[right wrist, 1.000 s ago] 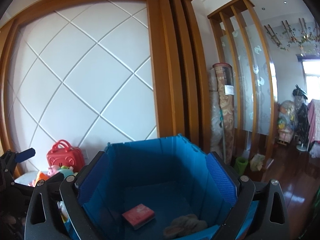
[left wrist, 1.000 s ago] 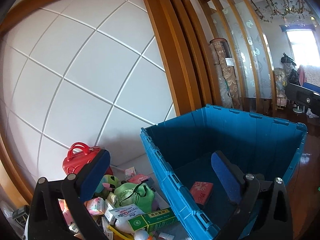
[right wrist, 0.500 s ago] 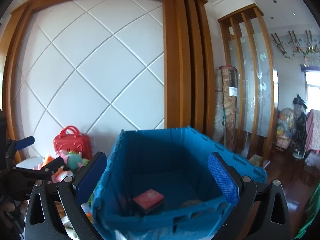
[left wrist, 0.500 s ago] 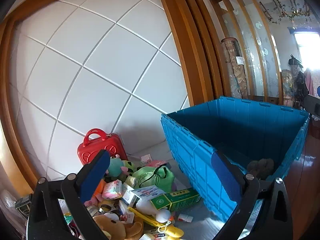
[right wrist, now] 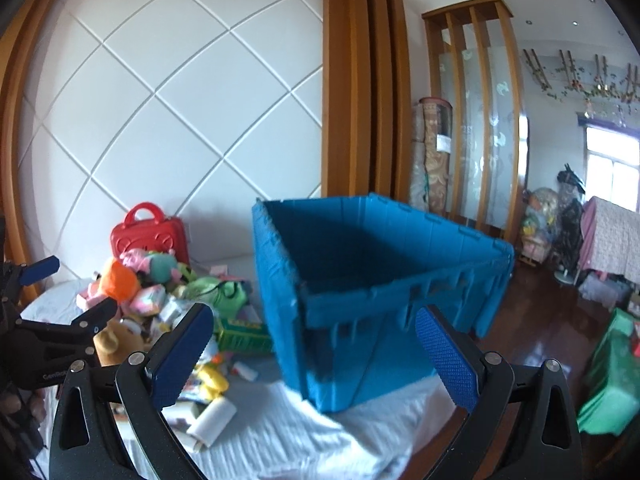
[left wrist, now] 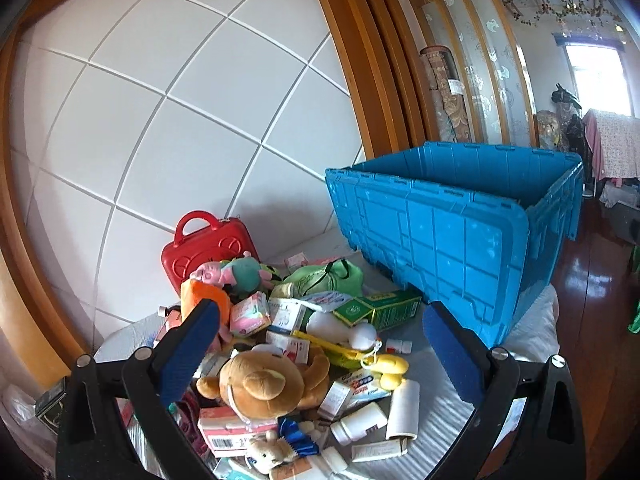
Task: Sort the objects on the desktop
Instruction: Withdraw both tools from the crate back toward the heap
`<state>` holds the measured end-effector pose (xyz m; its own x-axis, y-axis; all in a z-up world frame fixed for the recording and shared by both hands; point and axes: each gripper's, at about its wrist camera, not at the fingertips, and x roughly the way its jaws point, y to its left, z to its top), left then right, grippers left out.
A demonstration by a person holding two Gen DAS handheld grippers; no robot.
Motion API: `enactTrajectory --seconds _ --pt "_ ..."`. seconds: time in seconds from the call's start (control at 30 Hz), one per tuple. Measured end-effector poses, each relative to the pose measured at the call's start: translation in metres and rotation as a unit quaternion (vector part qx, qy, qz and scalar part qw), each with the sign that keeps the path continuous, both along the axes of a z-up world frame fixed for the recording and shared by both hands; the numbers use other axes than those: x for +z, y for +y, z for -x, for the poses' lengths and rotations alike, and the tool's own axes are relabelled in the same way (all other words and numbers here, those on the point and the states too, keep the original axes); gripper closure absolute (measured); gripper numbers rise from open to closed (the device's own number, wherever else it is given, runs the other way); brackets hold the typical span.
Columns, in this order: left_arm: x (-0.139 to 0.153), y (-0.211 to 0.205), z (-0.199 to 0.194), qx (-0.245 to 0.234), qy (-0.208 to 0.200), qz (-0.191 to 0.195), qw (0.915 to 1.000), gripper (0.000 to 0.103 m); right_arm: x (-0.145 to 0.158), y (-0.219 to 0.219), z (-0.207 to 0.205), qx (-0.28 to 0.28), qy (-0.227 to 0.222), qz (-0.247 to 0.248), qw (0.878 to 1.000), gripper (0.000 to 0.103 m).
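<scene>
— The crate [left wrist: 460, 240]? Bright blue all over. The little suitcase [left wrist: 208, 248] is glossy red

— And the teddy bear [left wrist: 260, 384]?

— Brown, with a paler muzzle. The carton [left wrist: 380, 308] is green; the wall panels [left wrist: 160, 120] are white with a diamond grid, framed in orange-brown wood

— The tongs' pads [left wrist: 192, 348]?

— Dark blue, dimpled

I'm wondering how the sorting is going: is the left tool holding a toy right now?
No, the left tool is open with nothing between its blue pads, above the brown teddy bear in the pile.
</scene>
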<state>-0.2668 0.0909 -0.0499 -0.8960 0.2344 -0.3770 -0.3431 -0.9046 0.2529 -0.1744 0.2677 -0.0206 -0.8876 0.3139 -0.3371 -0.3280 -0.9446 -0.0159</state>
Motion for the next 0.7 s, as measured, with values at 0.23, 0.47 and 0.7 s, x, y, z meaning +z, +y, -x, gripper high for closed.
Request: enactTrajectory --seconds 0.23,0.47,0.7 --pt "-0.028 -0.035 0.009 0.034 -0.019 0.000 0.9992 0.000 -0.018 -0.030 0.010 0.025 -0.018 -0.011 0.999 0.000" --pt "-0.048 -0.048 0.023 0.068 -0.040 0.005 0.9969 0.000 -0.041 -0.040 0.040 0.061 -0.047 -0.005 0.997 0.000" --pt "-0.065 -0.049 0.030 0.096 -0.058 0.001 0.9937 0.000 -0.055 -0.034 0.052 0.085 -0.060 -0.005 0.995 0.000"
